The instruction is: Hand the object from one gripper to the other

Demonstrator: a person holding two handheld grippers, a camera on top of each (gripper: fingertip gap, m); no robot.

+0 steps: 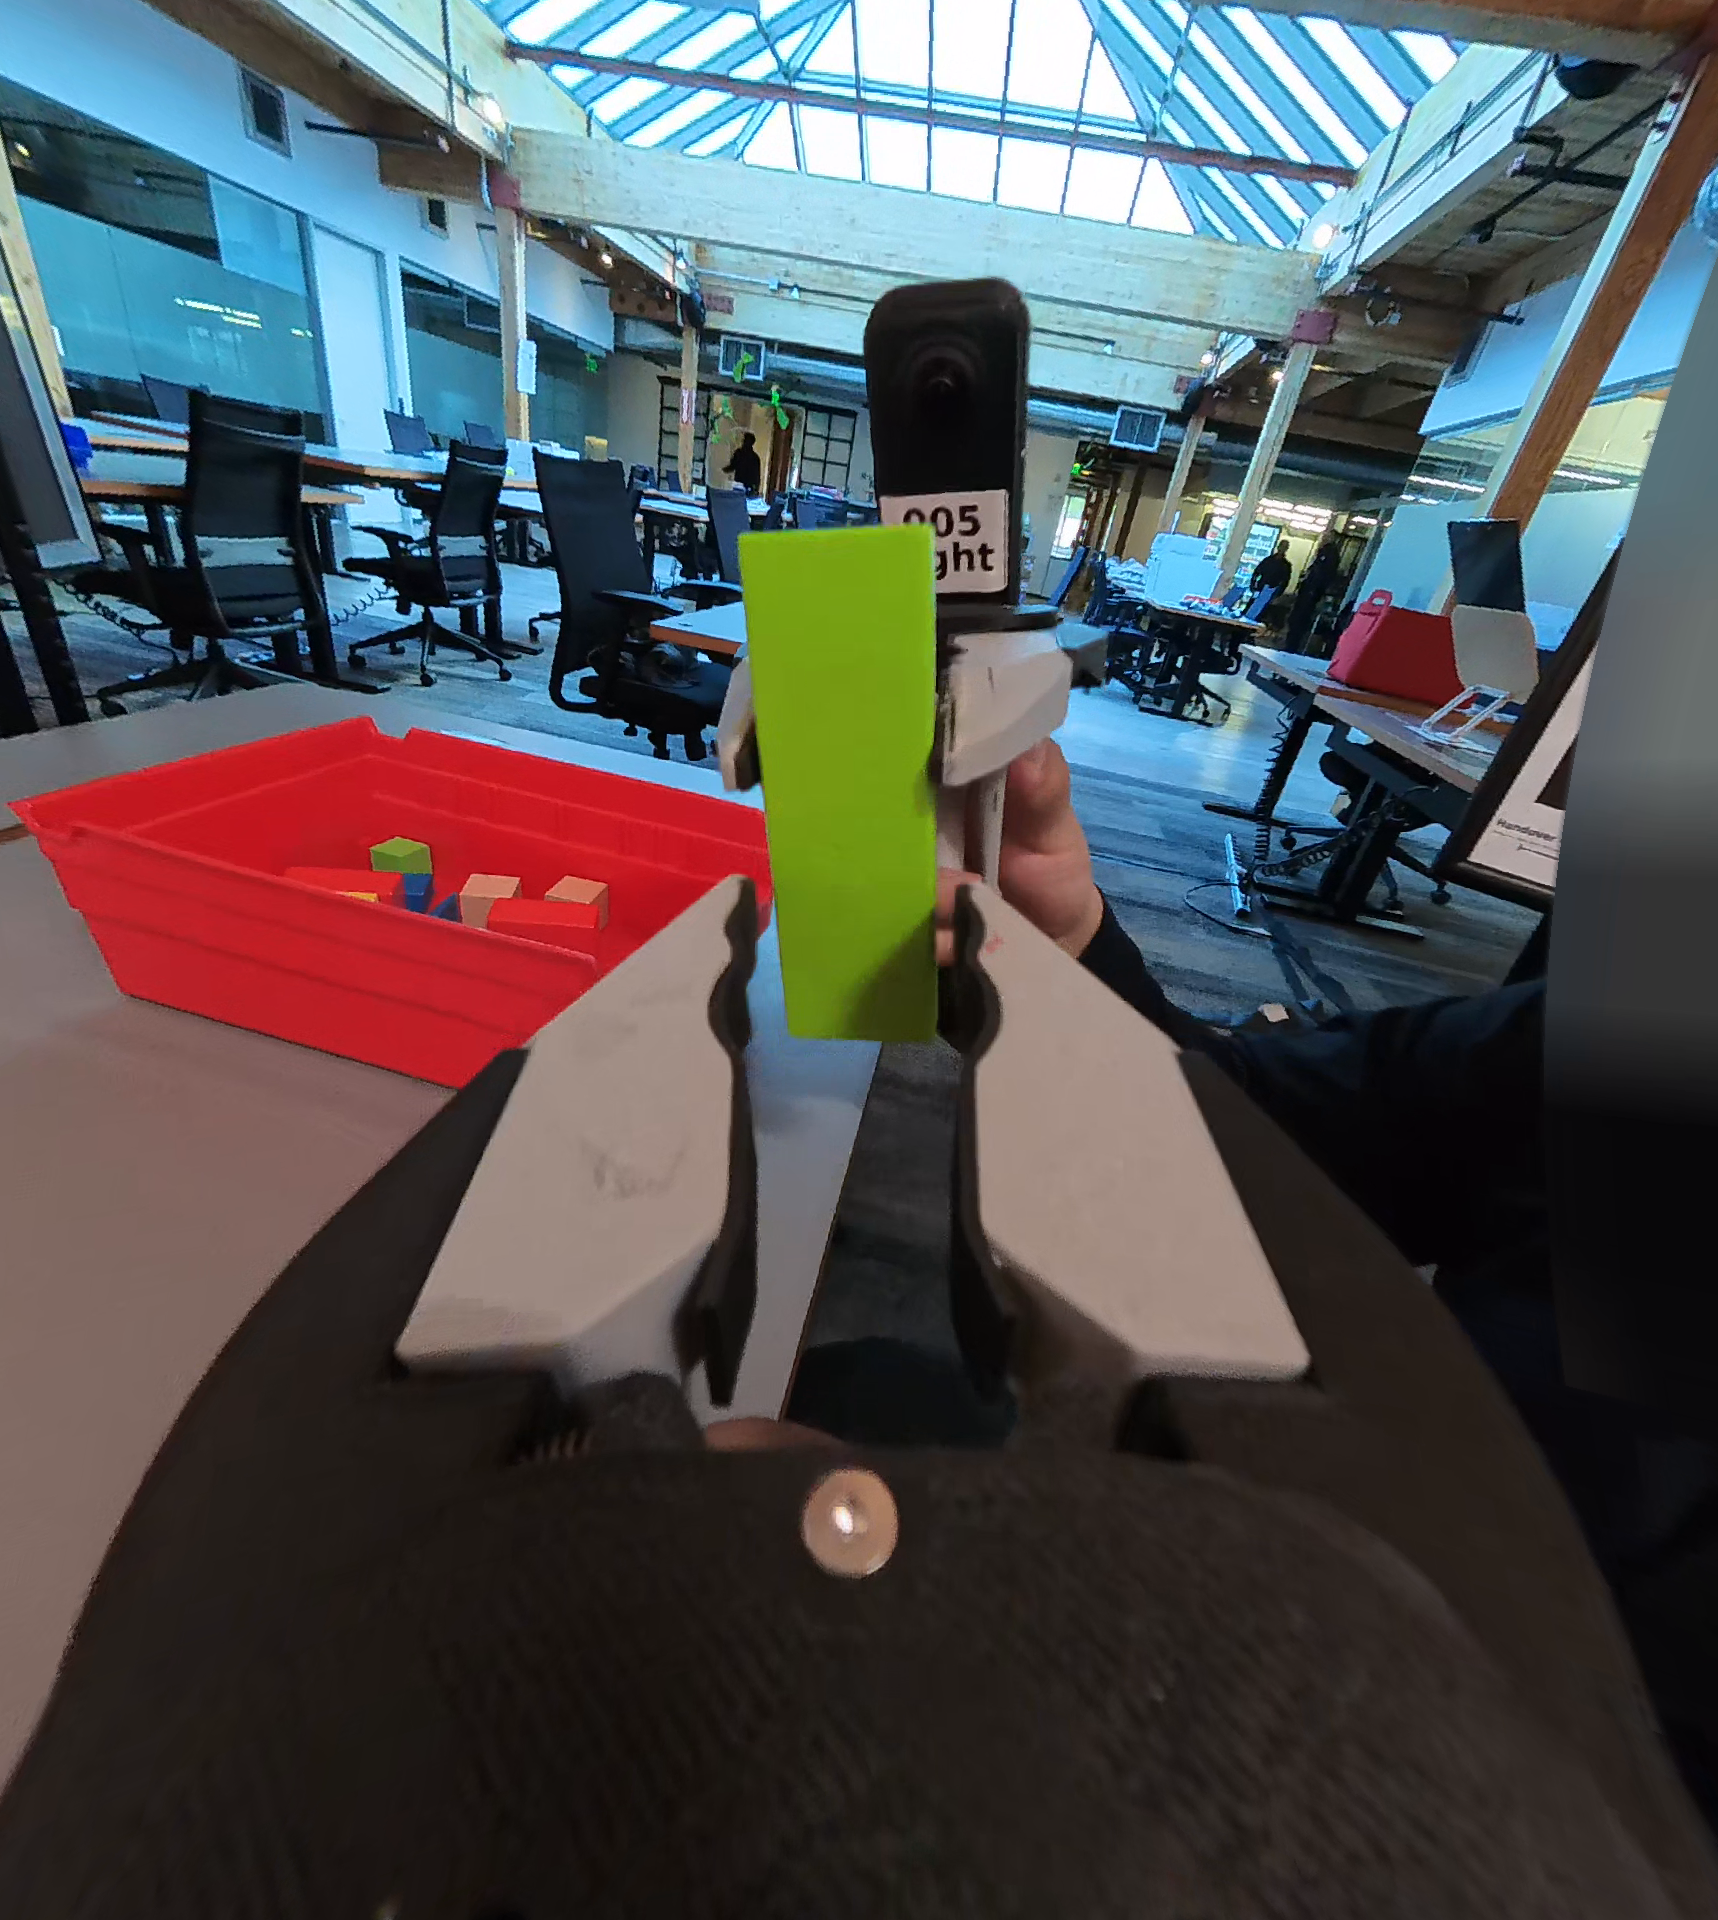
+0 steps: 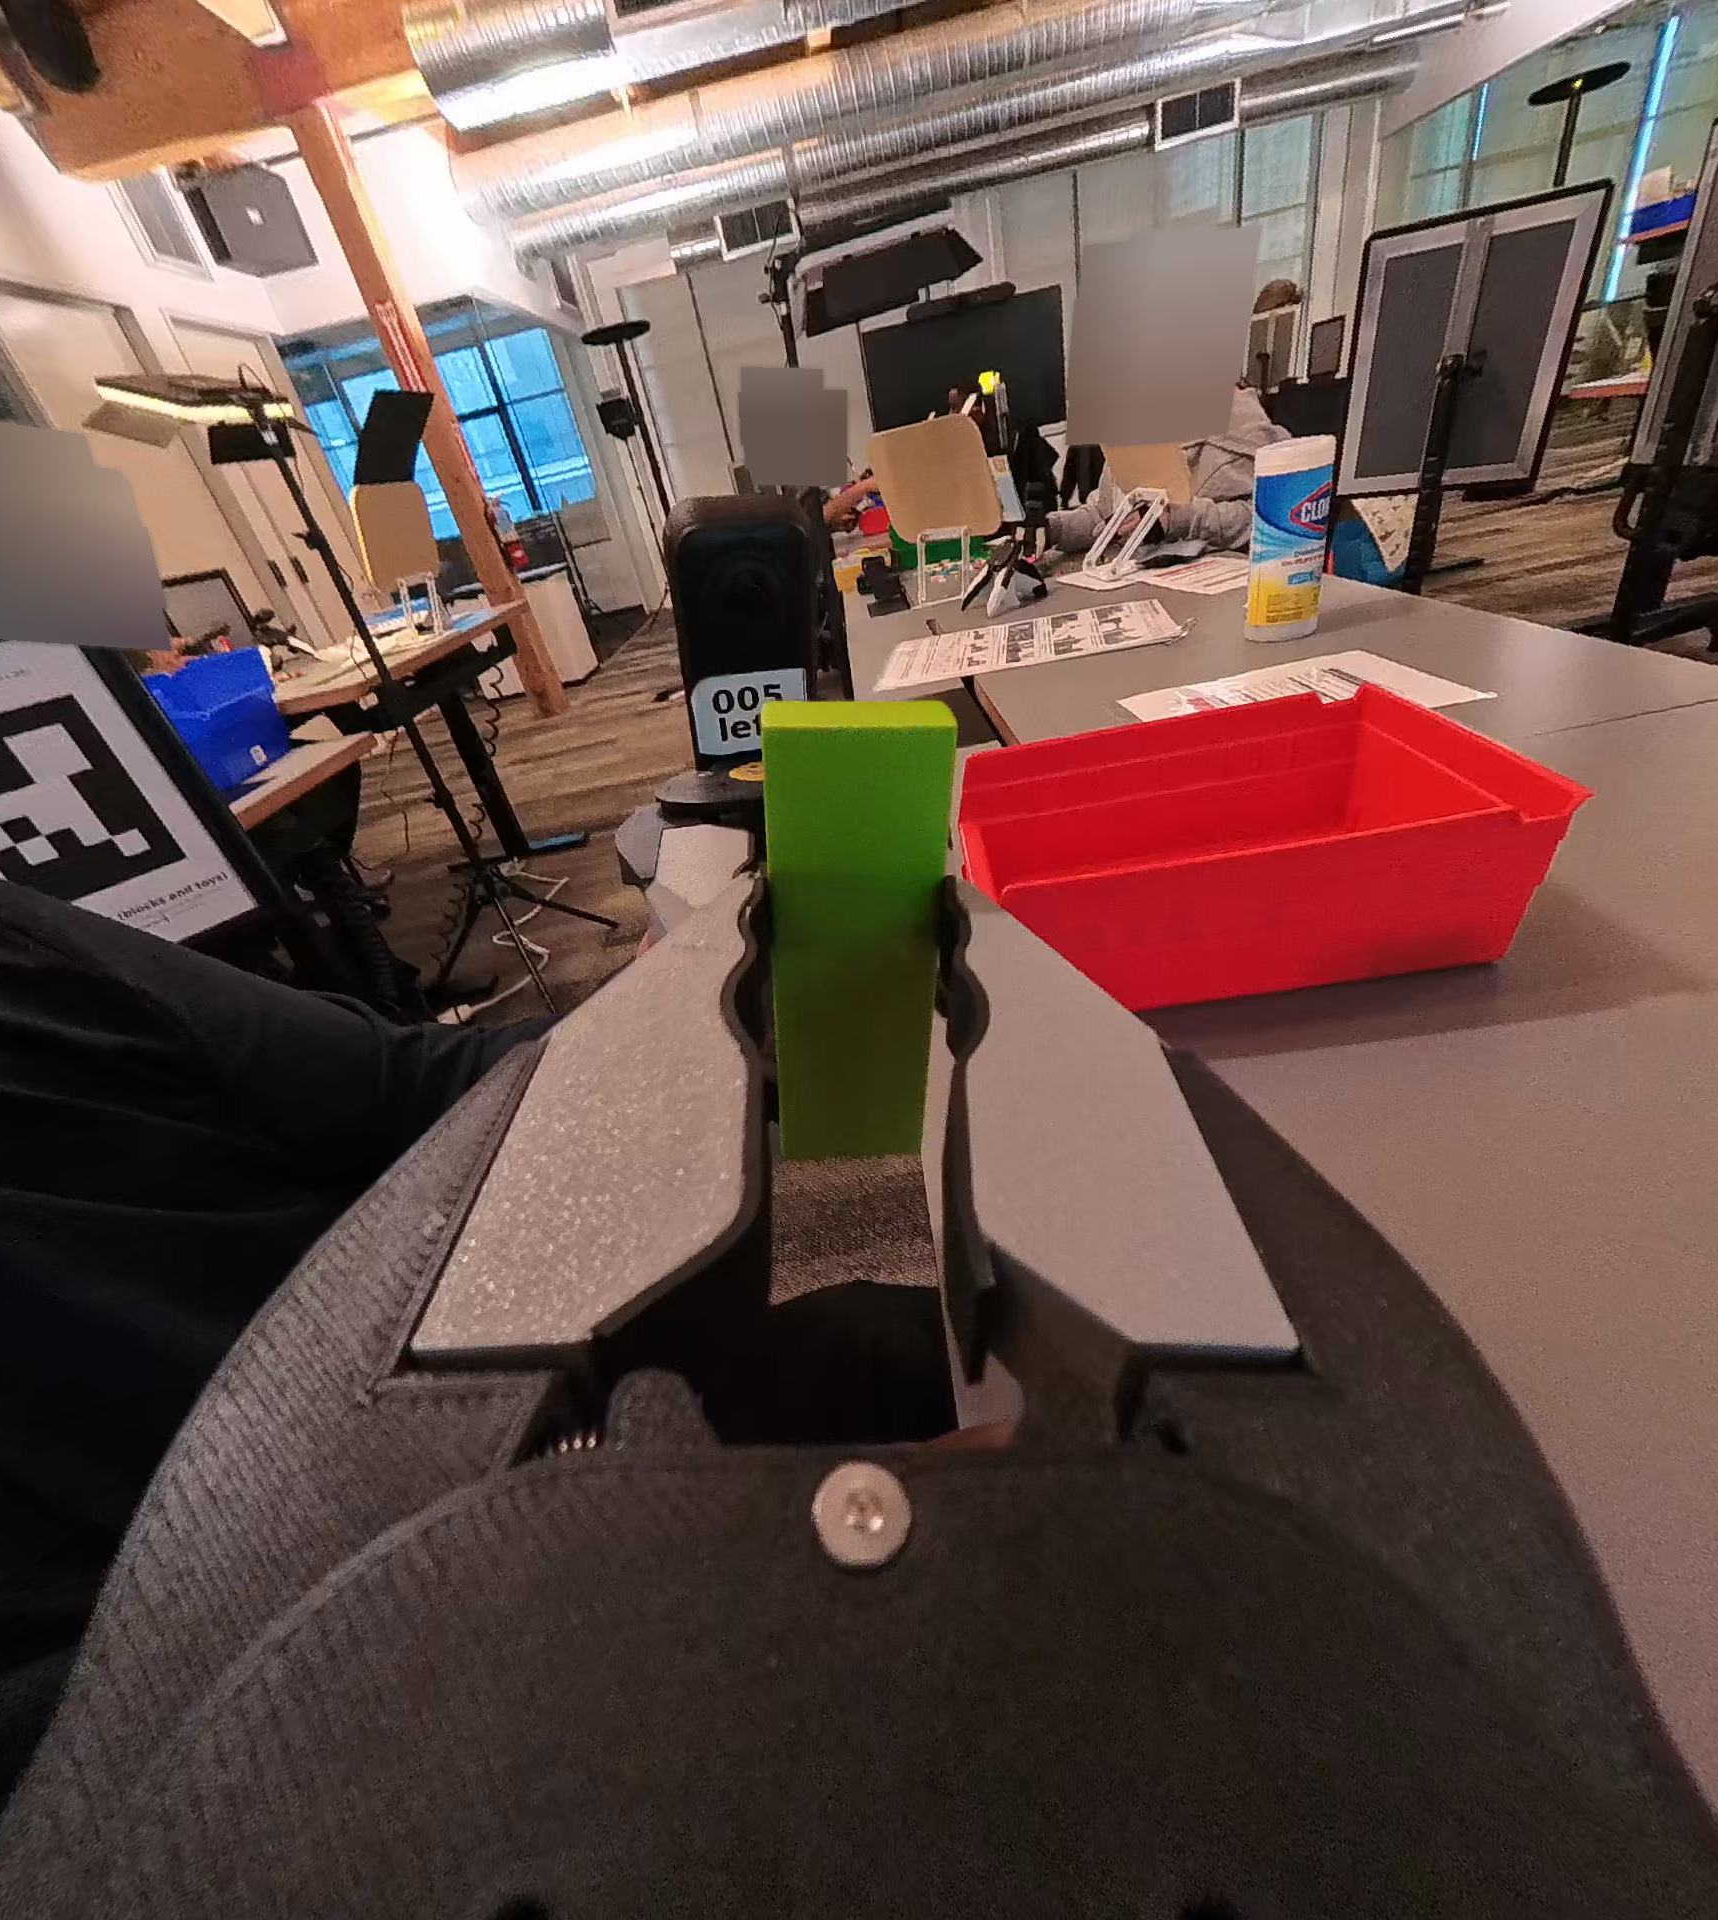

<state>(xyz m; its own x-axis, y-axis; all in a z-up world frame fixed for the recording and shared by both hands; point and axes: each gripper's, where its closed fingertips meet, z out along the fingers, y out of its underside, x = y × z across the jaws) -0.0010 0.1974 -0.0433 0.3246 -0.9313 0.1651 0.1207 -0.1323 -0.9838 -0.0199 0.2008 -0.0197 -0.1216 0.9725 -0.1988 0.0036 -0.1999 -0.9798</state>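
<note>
A long flat green block (image 1: 850, 779) stands upright in mid-air. In the left wrist view my right gripper (image 1: 844, 738) is shut on its middle, held by a hand (image 1: 1042, 842). My left gripper (image 1: 855, 935) has its jaws either side of the block's lower end, with a thin gap on the left side, so it is open. In the right wrist view the right gripper (image 2: 855, 935) clamps the green block (image 2: 855, 852) between both fingers. The left gripper's camera mount (image 2: 741, 603) shows behind the block; its fingers are mostly hidden.
A red bin (image 1: 315, 966) with several coloured blocks (image 1: 481, 894) sits on the grey table (image 1: 107, 1195) to the left. In the right wrist view the red bin (image 2: 1250, 914) is to the right, with a wipes canister (image 2: 1291, 540) and papers (image 2: 1031, 634) behind.
</note>
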